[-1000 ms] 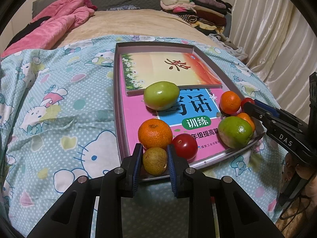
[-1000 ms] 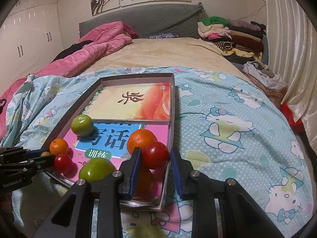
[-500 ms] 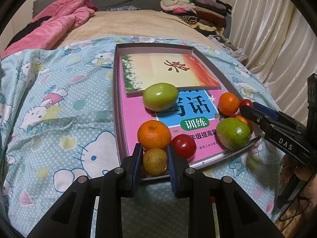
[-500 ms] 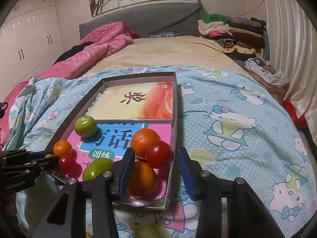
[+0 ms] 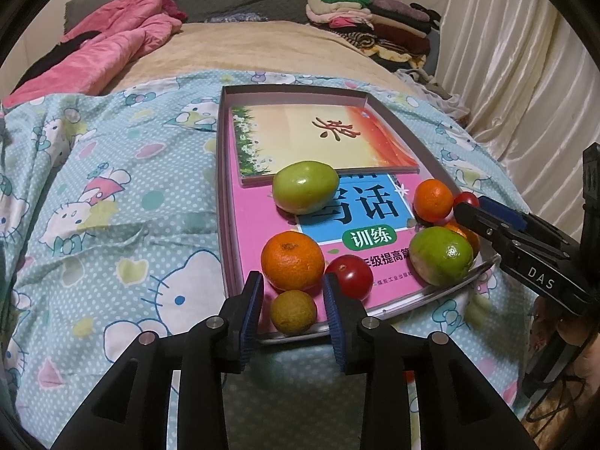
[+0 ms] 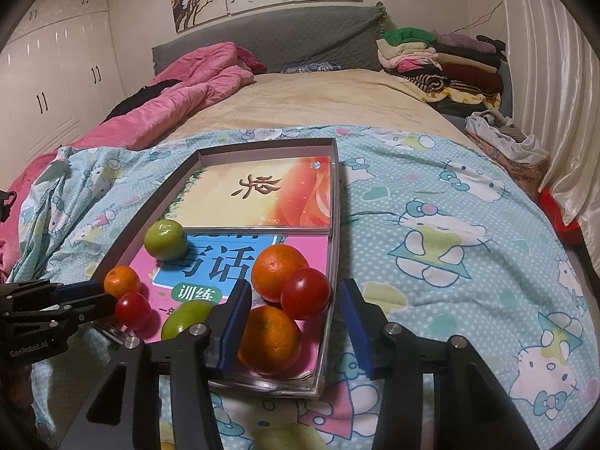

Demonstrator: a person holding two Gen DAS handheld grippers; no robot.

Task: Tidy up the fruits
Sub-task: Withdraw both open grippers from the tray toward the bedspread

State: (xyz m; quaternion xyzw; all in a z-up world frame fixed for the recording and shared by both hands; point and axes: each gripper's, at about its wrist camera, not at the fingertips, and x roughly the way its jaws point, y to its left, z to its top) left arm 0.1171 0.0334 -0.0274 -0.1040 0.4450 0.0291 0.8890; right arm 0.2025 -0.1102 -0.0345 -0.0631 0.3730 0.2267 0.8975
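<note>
blue pads of the left gripper [image 5: 293, 302] have just been opening off the small yellow-brown fruit [image 5: 293, 312] sitting loose between them in the tray [image 5: 220, 202], the right gripper [image 6: 296, 328] likewise opening around its red tomato [image 6: 305, 293] — release step, next both back away cleanly.

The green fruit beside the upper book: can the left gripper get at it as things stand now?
Probably not directly: from the left gripper, the small brownish fruit and an orange lie before the green fruit.

Green fruit [image 6: 287, 438] – cut off, bottom edge.
</note>
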